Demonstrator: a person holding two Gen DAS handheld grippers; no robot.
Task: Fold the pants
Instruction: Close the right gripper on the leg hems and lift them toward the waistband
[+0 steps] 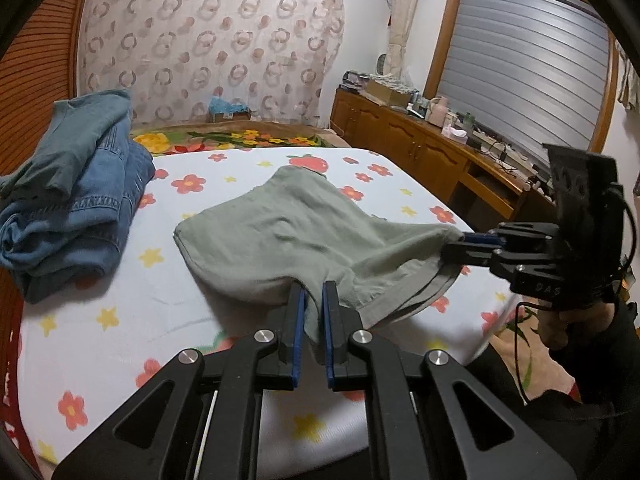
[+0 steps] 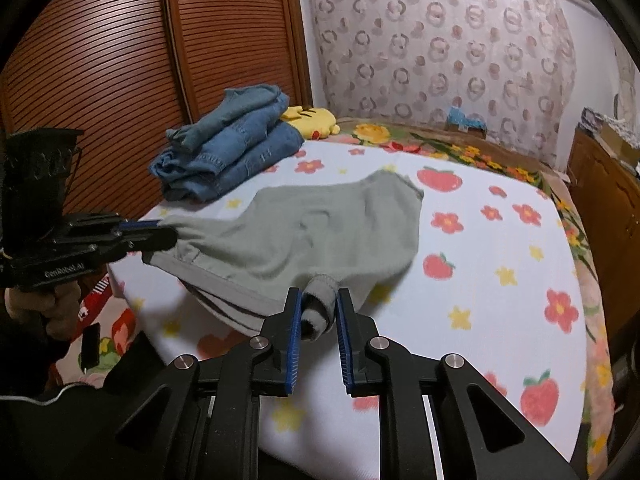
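Note:
The grey-green pants point(image 1: 300, 216) lie folded over on the flowered bed sheet point(image 1: 120, 320), their near edge lifted off it. My left gripper point(image 1: 312, 292) is shut on a pinch of cloth at the near corner. My right gripper point(image 1: 460, 242) comes in from the right and grips the other near corner. In the right wrist view the right gripper point(image 2: 318, 296) is shut on a rolled bunch of the pants point(image 2: 320, 220). There the left gripper point(image 2: 164, 230) holds the cloth at the left. The waistband point(image 2: 224, 280) sags between the two grips.
A pile of blue jeans point(image 1: 80, 200) sits at the bed's far left, with a yellow plush toy point(image 2: 312, 120) behind it. A wooden cabinet point(image 1: 420, 148) with clutter runs along the right. Slatted wooden doors point(image 2: 100, 60) stand to the left. A hand point(image 2: 44, 308) holds the left gripper.

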